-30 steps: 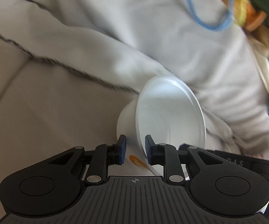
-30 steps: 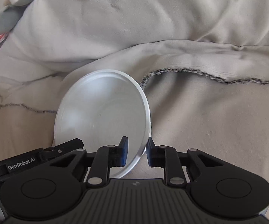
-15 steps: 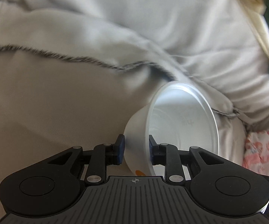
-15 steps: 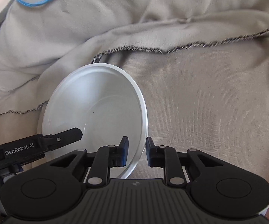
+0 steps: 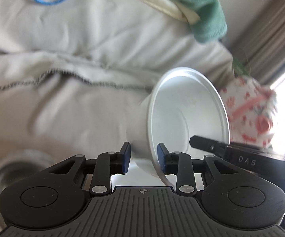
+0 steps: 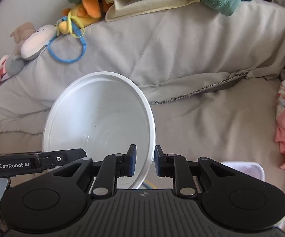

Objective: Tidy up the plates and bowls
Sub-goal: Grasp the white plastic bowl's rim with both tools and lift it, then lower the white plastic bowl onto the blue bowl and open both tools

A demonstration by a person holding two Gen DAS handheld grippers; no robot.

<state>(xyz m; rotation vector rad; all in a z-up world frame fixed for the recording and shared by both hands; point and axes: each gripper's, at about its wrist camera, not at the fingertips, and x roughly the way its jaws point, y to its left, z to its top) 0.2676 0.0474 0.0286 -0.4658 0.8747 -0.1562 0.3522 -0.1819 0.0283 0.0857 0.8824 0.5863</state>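
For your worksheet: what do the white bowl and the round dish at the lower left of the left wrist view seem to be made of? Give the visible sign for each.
White bowl: probably thin plastic, smooth and slightly glossy; the sign is its thin rolled rim and faintly translucent wall.

Round dish: likely metal, perhaps steel; it looks silvery grey with bright reflections, though blur leaves this open.

White plastic bowl (image 6: 99, 118), tilted, rim pinched
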